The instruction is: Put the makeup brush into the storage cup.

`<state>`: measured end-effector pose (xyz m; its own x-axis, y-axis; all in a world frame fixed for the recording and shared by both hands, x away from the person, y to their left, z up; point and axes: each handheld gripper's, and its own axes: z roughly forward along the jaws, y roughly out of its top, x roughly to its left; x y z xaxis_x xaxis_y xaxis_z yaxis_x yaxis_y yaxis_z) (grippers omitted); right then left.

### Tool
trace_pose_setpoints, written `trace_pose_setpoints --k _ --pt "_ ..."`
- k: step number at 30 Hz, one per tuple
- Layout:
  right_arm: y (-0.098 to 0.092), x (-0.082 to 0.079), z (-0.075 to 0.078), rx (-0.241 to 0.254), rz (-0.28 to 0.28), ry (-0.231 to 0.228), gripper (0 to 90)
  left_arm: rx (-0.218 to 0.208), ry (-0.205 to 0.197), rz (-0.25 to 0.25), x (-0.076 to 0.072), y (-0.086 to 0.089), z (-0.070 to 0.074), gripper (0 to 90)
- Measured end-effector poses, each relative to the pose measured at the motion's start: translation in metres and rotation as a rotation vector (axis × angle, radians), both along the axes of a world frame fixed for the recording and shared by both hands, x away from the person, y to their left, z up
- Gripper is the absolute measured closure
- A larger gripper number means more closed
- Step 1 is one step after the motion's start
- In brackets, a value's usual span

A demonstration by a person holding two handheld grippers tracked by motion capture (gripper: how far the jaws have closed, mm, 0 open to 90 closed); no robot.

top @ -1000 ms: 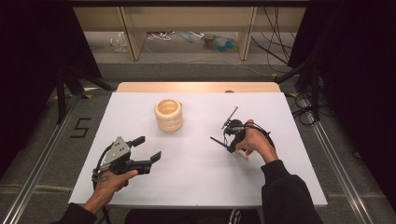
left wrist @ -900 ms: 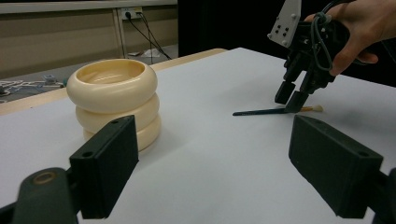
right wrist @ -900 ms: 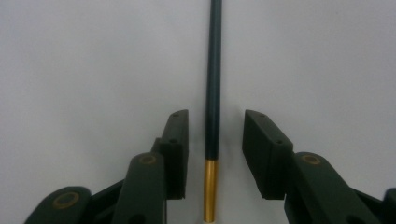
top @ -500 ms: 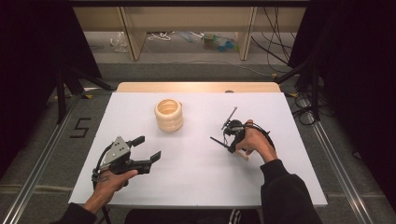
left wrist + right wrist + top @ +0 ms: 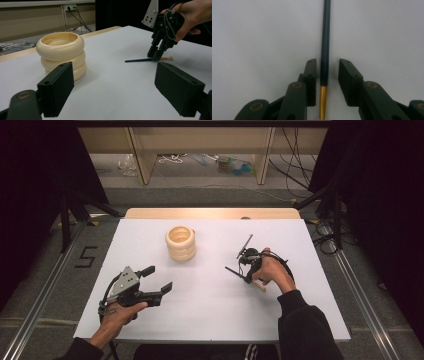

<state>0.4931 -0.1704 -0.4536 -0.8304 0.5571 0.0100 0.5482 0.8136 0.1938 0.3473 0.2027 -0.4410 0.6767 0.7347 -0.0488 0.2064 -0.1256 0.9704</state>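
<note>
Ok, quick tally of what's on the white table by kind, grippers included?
Cream stack of ring-shaped bowls: 1
Dark-handled paintbrush with gold ferrule: 1
Black two-jaw grippers: 2, left gripper open, right gripper closing around the brush, gaps visible beside the handle
Total: 4

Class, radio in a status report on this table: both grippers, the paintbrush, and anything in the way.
Left gripper open, idle. Right gripper closing around paintbrush, a gap still on one side. Brush flat on table. Stacked rings well clear.
</note>
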Motion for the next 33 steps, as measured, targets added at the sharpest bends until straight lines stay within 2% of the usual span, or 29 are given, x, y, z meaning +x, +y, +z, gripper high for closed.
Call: trace_pose_setpoints --k 4,6,11,12,15,16,24,33 --pt "0.0 0.001 0.0 -0.01 0.009 0.005 69.9 0.001 0.0 0.0 0.0 0.0 0.0 15.7" --pt "0.001 0.0 0.001 -0.017 -0.008 0.011 70.4 0.003 -0.001 0.0 0.0 0.0 0.0 15.7" --pt "0.005 0.0 0.0 -0.036 -0.001 0.012 72.7 0.003 -0.001 0.001 0.0 -0.001 0.0 15.7" --pt "0.007 0.0 0.0 -0.041 -0.016 0.017 73.1 0.003 -0.004 -0.001 0.0 0.0 0.0 15.7" --pt "0.008 0.001 0.001 -0.055 0.006 0.016 74.6 0.003 -0.004 -0.001 0.0 0.0 0.0 15.7" --pt "0.009 0.0 0.001 -0.06 -0.005 0.019 75.5 0.003 -0.005 -0.002 0.0 0.0 0.0 15.7" --pt "0.01 0.0 0.001 -0.063 -0.004 0.025 82.2 0.002 -0.004 -0.003 -0.001 -0.001 0.0 15.7" --pt "0.012 0.0 0.001 -0.072 -0.016 0.025 83.0 0.012 -0.007 -0.013 -0.001 -0.001 0.0 15.7"
